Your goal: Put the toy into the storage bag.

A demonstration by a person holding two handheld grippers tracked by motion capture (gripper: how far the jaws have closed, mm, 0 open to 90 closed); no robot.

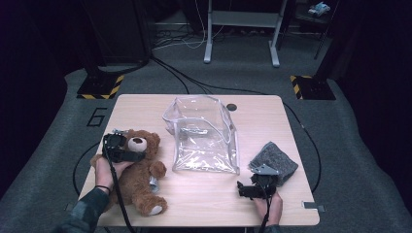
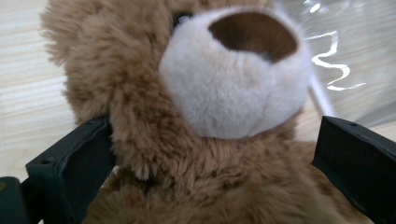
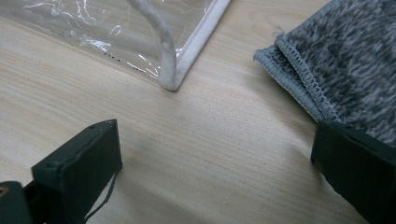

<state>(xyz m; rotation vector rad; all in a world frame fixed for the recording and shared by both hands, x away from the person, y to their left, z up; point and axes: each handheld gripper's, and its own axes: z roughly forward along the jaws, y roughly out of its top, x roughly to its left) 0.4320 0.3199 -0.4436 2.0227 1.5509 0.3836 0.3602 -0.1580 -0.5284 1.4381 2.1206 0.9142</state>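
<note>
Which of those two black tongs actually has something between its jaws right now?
The left tongs: their jaws straddle the brown teddy bear below its muzzle. The right tongs are open over bare table, beside the grey cloth.

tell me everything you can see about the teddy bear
The teddy bear is a brown plush toy with shaggy fur, a pale cream muzzle, a dark brown nose and cream foot soles. It lies on its back at the near left of the wooden table, head toward the far side, just left of the clear plastic bag. The left gripper has its open jaws on either side of the bear's neck, below the muzzle, against the fur. A small tag shows by its side.
</note>
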